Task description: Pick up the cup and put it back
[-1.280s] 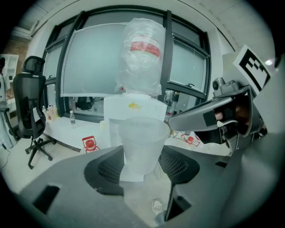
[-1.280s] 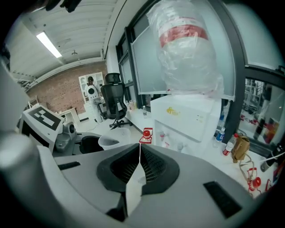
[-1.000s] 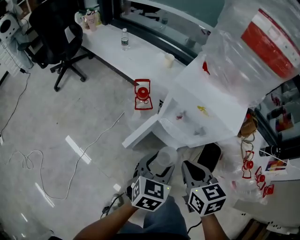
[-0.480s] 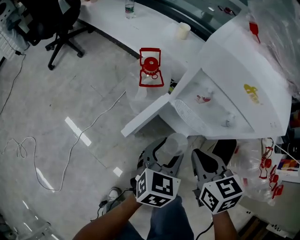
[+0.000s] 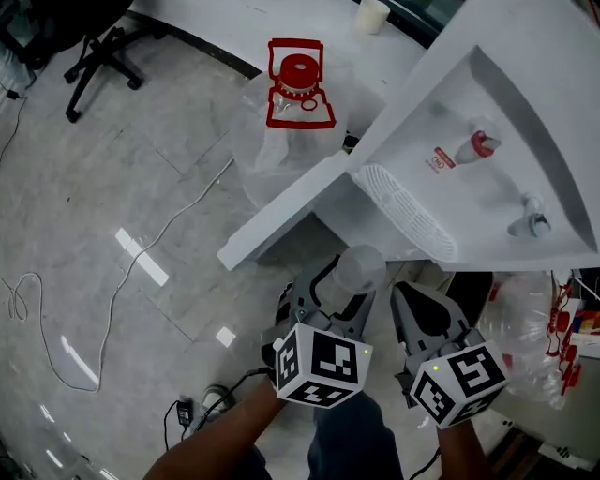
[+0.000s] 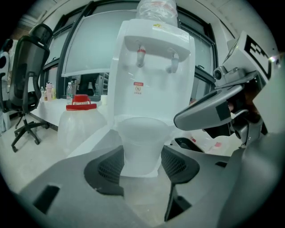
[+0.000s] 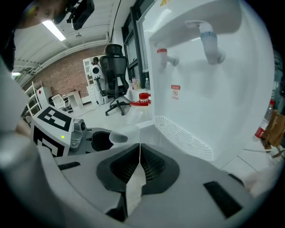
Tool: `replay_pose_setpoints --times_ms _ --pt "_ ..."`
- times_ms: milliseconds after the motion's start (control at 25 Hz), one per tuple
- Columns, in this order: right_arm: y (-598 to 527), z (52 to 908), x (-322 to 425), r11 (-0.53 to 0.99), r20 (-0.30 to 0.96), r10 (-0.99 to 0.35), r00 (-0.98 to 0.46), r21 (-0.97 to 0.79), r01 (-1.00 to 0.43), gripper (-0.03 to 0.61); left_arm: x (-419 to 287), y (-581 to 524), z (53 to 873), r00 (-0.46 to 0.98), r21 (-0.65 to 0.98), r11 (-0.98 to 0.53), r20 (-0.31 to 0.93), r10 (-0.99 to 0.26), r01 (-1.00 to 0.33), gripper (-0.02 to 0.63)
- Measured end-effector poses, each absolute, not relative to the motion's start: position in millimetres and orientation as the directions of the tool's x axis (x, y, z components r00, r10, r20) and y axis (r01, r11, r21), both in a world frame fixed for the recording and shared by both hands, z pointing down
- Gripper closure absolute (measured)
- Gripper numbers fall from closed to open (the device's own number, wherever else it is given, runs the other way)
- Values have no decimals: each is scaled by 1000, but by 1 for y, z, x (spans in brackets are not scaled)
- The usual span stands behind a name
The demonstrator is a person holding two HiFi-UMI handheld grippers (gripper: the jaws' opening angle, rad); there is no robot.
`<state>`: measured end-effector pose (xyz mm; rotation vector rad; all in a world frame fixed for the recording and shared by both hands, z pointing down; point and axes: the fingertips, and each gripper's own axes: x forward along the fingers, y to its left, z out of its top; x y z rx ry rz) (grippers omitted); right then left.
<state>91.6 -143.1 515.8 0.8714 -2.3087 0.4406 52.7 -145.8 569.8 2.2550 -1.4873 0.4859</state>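
I am holding the left claw [image 6: 141, 162] closed on the cup [image 6: 141, 143]: its two pads are pressing the cup's lower sides, and the clear plastic cup is standing upright between them, mouth up. In the head view the cup [image 5: 360, 268] is sitting in the tips of the left claw [image 5: 347, 289], in the air above the floor [image 5: 141, 187] and just short of the water dispenser [image 5: 525, 103].

The right claw [image 7: 139, 164] is riding just beside it, its pads pressed together with nothing between them; from above, the right claw [image 5: 417, 305] is lying level with the left.

Past the cup the dispenser's ribbed drip tray [image 5: 408, 211] is jutting out, with the red tap [image 5: 480, 144] and the pale tap [image 5: 528, 223] above it. To the left of the dispenser a clear jug with a red cap [image 5: 296, 89] is standing on the floor. A thin cable [image 5: 141, 272] is trailing across the tiles. Farther off, the white table [image 5: 234, 23] is carrying a paper cup [image 5: 373, 14], and an office chair [image 5: 94, 47] is standing at the far left.
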Motion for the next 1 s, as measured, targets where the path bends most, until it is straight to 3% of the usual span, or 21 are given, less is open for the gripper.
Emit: replay_pose_setpoints --times_ms 1000 --pt "-220 718 125 717 575 -582 -575 30 -696 557 99 -244 785 443 87 -448 401 -802 -890 348"
